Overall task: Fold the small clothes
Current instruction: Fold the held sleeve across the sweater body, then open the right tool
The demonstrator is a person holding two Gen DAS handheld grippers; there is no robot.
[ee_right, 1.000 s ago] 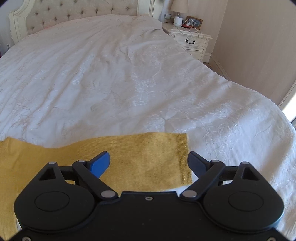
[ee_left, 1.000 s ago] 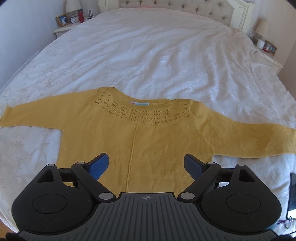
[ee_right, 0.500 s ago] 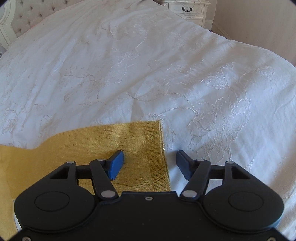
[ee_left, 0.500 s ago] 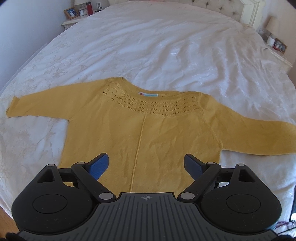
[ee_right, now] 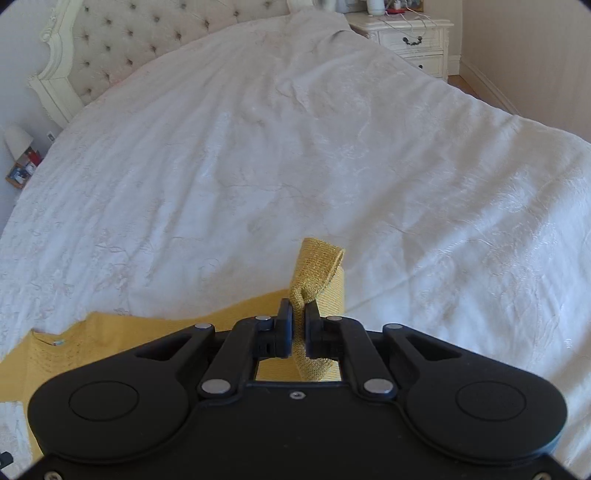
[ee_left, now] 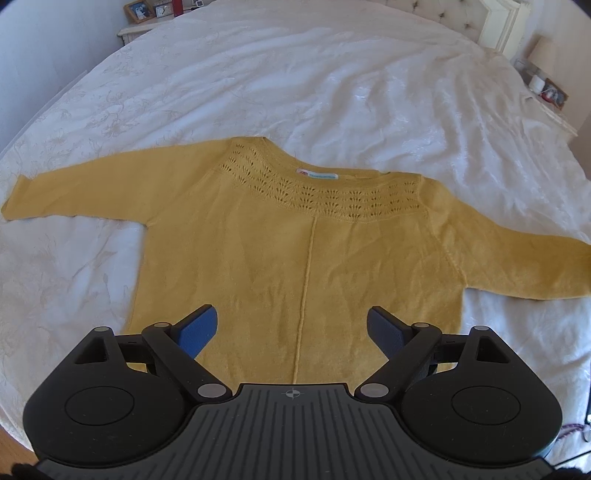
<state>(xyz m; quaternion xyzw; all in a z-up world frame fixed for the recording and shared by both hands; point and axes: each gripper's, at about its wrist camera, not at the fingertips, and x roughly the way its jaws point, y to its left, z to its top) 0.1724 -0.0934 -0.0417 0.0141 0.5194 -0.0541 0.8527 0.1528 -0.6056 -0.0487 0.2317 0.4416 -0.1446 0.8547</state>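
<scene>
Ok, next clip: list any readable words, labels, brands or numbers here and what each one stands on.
No text can be read.
Neck label on the yellow sweater: white with a teal line of print and a red mark, too small and blurred to read.
Picture frames on the nightstand in the left wrist view: no legible writing.
Crosshair mark on the left tongs' body: a symbol only, no letters.

White embroidered bedspread covers bed; tufted cream headboard behind; cream nightstand at right; pale walls; daylight across fabric.
</scene>
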